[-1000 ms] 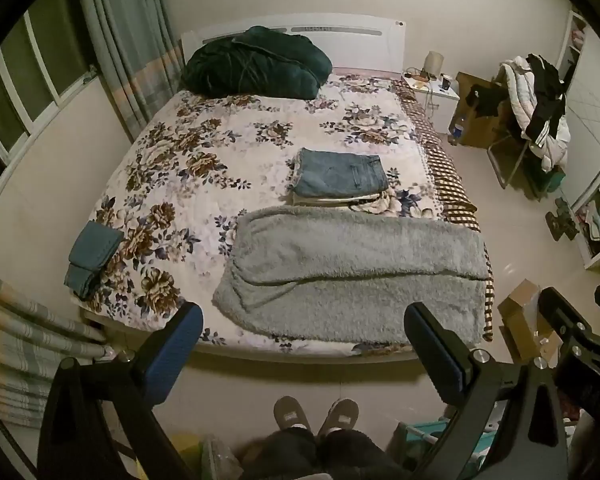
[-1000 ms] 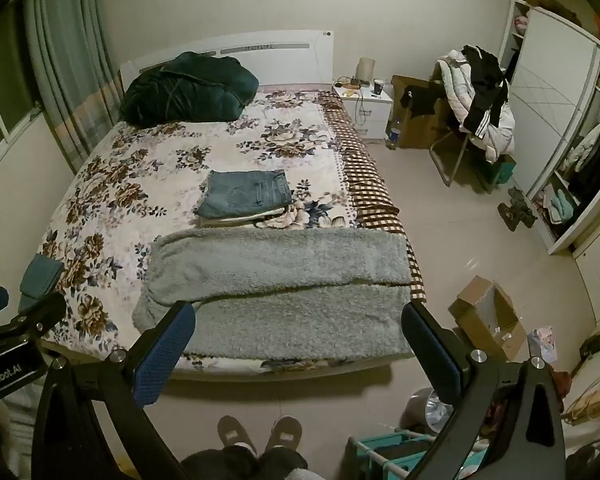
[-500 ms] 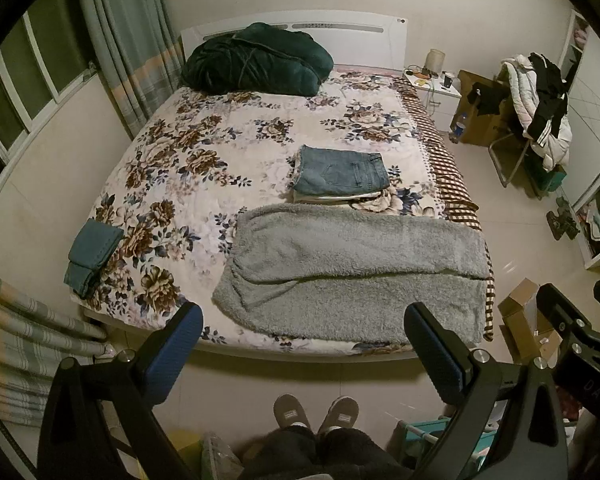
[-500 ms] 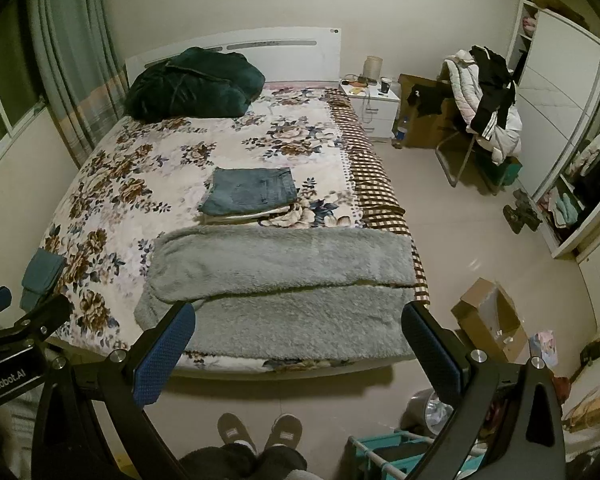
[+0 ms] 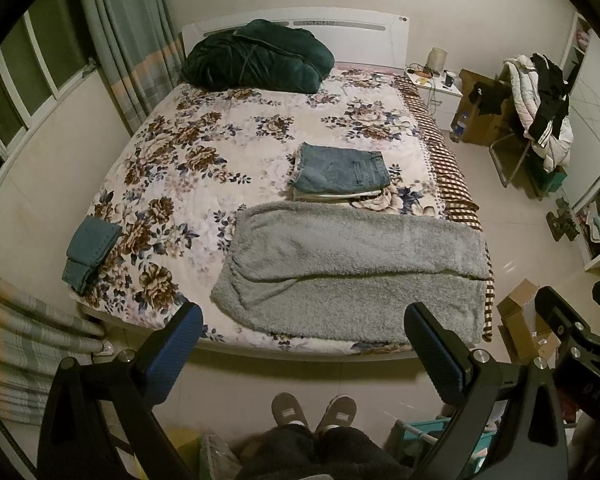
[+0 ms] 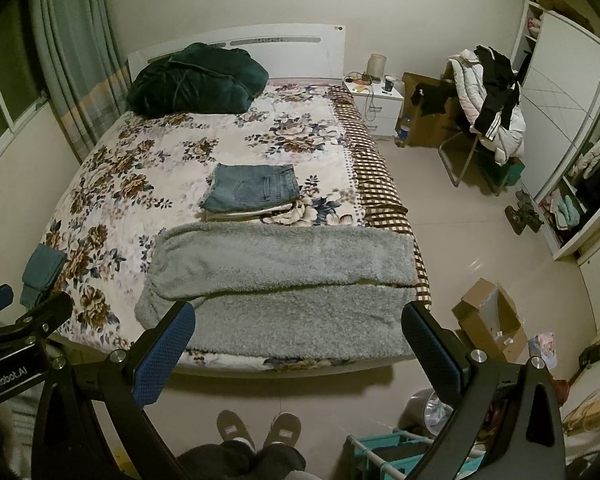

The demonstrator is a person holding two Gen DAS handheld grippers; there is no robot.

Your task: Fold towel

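Note:
A grey fluffy towel (image 5: 352, 264) lies across the foot of the flowered bed (image 5: 204, 168), its far half folded over onto the near half. In the right wrist view the same grey towel (image 6: 284, 280) reaches the bed's front and right edges. My left gripper (image 5: 304, 324) hangs open in the air, above the floor and short of the bed's front edge. My right gripper (image 6: 298, 322) is open too and holds nothing, at about the same height to the right. Neither gripper touches the towel.
Folded jeans (image 5: 342, 172) on a small pile lie just behind the towel. A small folded teal cloth (image 5: 90, 252) sits at the bed's left edge, a dark green duvet (image 5: 256, 56) at the headboard. A person's slippered feet (image 5: 314, 412), a cardboard box (image 6: 490, 320) and a teal rack (image 6: 388, 452) are on the floor.
Both views have drifted slightly, so the bed and towel sit a little differently in frame. The towel itself has not moved and both grippers stay open.

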